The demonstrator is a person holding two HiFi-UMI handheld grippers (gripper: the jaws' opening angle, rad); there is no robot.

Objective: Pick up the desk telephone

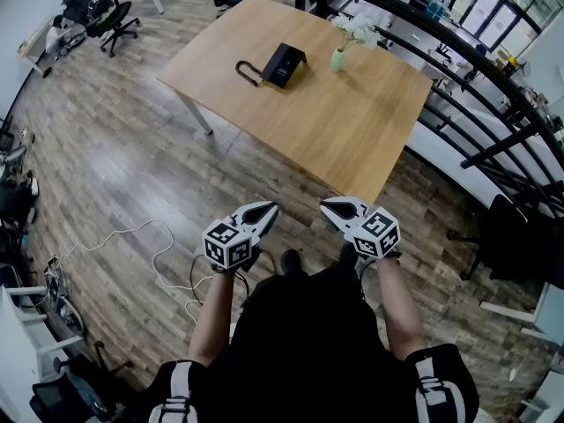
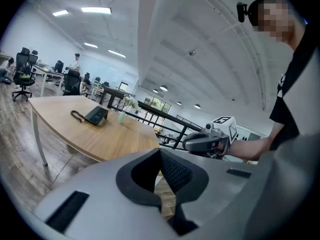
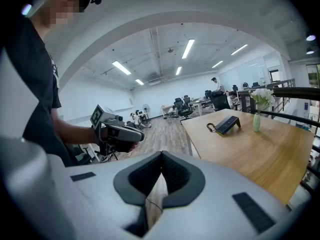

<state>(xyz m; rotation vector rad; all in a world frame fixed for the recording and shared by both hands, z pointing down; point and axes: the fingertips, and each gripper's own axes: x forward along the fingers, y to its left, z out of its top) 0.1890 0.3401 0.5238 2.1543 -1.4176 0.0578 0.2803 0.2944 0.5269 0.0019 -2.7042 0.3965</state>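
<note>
Resting on table (image 1: 352, 130) — desk telephone (image 1: 284, 64), untouched.

The table (image 1: 352, 130) is light honey-coloured wood with a fine grain. The telephone (image 1: 284, 64) is black. The vase (image 1: 337, 59) is pale green and holds white flowers (image 1: 357, 29). The floor (image 1: 115, 166) is streaky grey-brown planks. The left gripper (image 1: 271, 207) and right gripper (image 1: 325, 204) are light grey, black inside the jaws. Their cubes (image 1: 227, 243) carry black-and-white square markers.
</note>
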